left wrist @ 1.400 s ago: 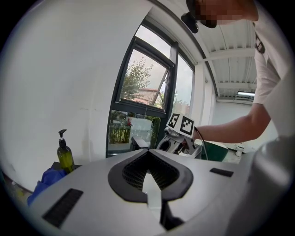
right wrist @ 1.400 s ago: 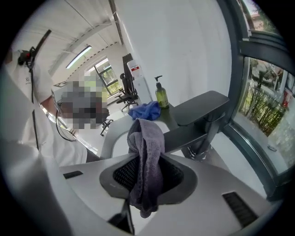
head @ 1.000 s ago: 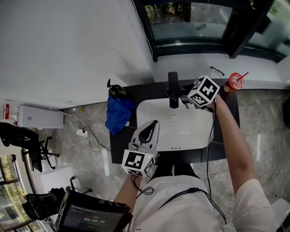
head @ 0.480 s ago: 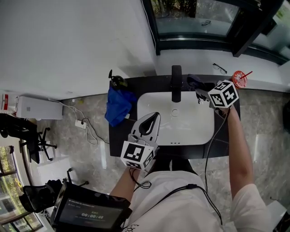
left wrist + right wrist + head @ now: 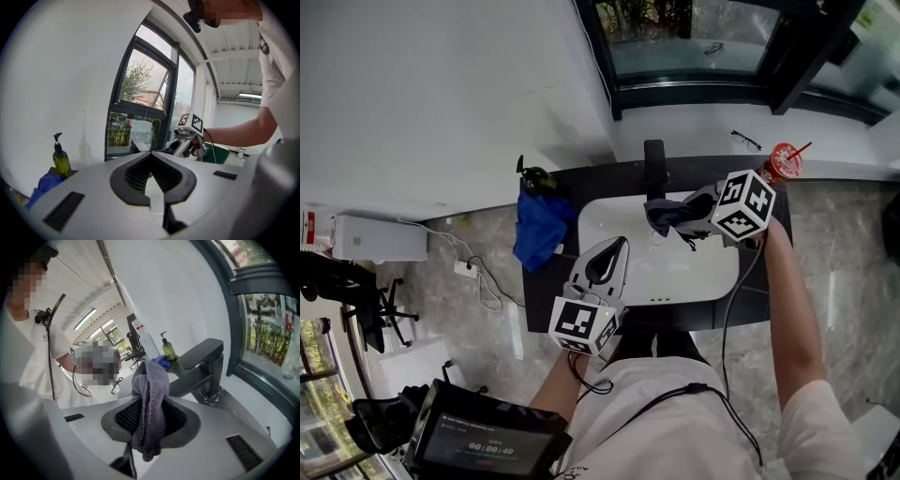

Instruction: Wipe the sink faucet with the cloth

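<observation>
From the head view, the right gripper reaches in from the right over the white sink, which is set in a dark surface. A grey cloth bunches at its tip, right by the spout of the black faucet; whether the two touch cannot be told. The left gripper hangs over the sink's near left edge, well apart from the faucet. A blue rag and a soap bottle sit at the surface's left end, and a red cup at its far right corner. In the left gripper view, the jaws are closed together with nothing between them, and the right gripper shows beyond them before a window. In the right gripper view, the jaws grip the cloth, which hangs folded between them, with the faucet just beyond and to the right.
</observation>
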Available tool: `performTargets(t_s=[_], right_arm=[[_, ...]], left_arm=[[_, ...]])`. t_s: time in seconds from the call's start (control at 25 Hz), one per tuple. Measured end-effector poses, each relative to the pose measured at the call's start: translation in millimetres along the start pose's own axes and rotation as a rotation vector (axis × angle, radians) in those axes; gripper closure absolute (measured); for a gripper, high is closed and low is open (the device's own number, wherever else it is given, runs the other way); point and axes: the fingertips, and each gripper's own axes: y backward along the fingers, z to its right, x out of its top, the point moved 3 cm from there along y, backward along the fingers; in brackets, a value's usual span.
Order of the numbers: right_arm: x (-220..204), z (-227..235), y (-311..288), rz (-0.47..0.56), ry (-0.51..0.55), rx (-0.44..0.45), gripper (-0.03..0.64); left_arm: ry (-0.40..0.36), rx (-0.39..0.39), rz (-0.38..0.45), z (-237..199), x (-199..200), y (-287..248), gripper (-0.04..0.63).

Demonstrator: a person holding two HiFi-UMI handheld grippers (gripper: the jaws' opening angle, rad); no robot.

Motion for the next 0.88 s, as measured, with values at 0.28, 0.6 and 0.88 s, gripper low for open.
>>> performTargets(t_s=[0.28,0.6,0.88], right_arm=[[-5,17,-28,-0.205,0.004,-0.015,0.518],[17,62,-20,-0.123,-0.048,-0.182,0.518],[14,91,1,0.059,-0.133,-0.338,0.518]], left_arm=[[0.006,0.019,-0.003,-5,-1,6,0.603],[0.006,0.020,-0.003,-4,-2,5,0.603],[0.002,0.017,-0.006,-3,-1,4,0.603]])
